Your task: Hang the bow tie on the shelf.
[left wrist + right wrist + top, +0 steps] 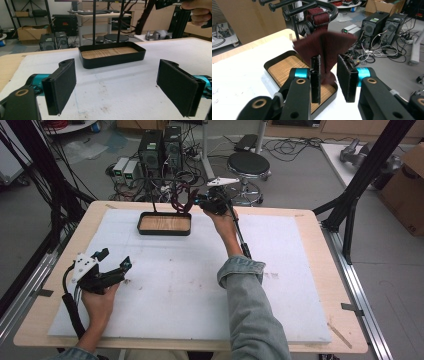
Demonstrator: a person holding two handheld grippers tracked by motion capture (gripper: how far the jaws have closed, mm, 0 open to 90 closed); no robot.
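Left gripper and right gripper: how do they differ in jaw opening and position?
Jaws: left gripper wide over white mat, right gripper narrowly apart around dark red cloth. Place: left gripper near the table's front edge, right gripper at the black tray. Both have black pads.

Tray [165, 224] at pad's [300, 285] far edge, cloth [324, 50] hanging above tray, stool [248, 165] behind table [30, 330].

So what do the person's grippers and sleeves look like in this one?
Both grippers are black with teal collars behind flat black padded jaws and brass-coloured rivets. The left gripper carries a white plate and a thick black cable; the right gripper has a white plate too. The right arm wears a rolled denim sleeve.
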